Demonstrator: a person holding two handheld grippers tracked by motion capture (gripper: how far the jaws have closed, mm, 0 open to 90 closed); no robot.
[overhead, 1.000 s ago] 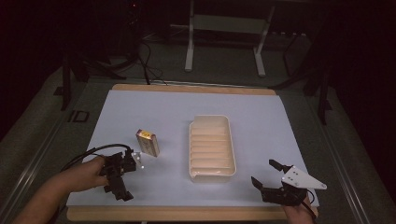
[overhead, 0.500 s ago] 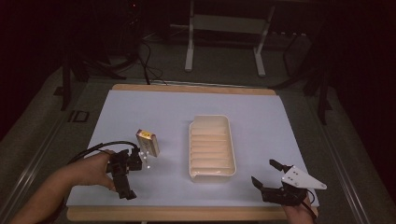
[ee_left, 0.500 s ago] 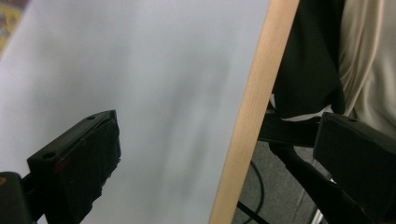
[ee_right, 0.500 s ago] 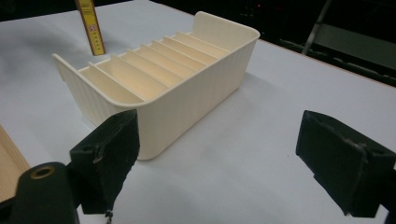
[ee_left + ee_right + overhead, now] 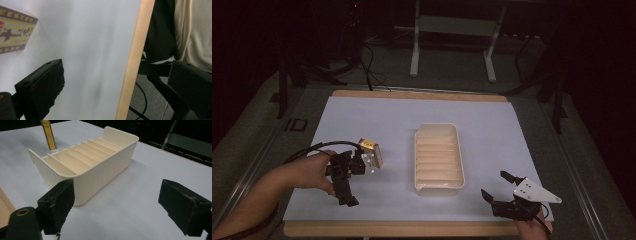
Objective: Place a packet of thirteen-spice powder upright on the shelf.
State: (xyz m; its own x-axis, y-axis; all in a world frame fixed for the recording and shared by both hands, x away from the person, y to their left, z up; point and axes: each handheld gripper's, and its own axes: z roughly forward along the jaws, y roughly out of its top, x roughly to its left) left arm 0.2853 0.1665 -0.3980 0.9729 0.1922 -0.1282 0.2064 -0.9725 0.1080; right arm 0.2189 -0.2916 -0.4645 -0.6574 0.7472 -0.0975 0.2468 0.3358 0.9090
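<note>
At the near left of the table, my left gripper (image 5: 346, 181) hovers low over the white mat (image 5: 402, 120), its 2 jaws spread wide and holding nothing. The small yellow box (image 5: 371, 151) — printed with dark lettering and a patterned border — stands just beyond the gripper's body, close beside it; whether they touch I cannot tell. In the left gripper view the same box (image 5: 13, 31) sits off to the upper left, outside the gap between the jaws, while the table's wooden edge (image 5: 132, 60) runs between them.

My right gripper (image 5: 504, 192) waits at the near right corner of the mat — jaws parted wide as well, empty. Ahead of it and slightly to its left lies the cream tray (image 5: 438, 186), a long ribbed bin divided by several cross walls. The right gripper view looks straight at the tray (image 5: 100, 173), its near corner close to the left jaw but clear of it; the yellow box (image 5: 48, 133) stands upright just past the tray's far side.
</note>
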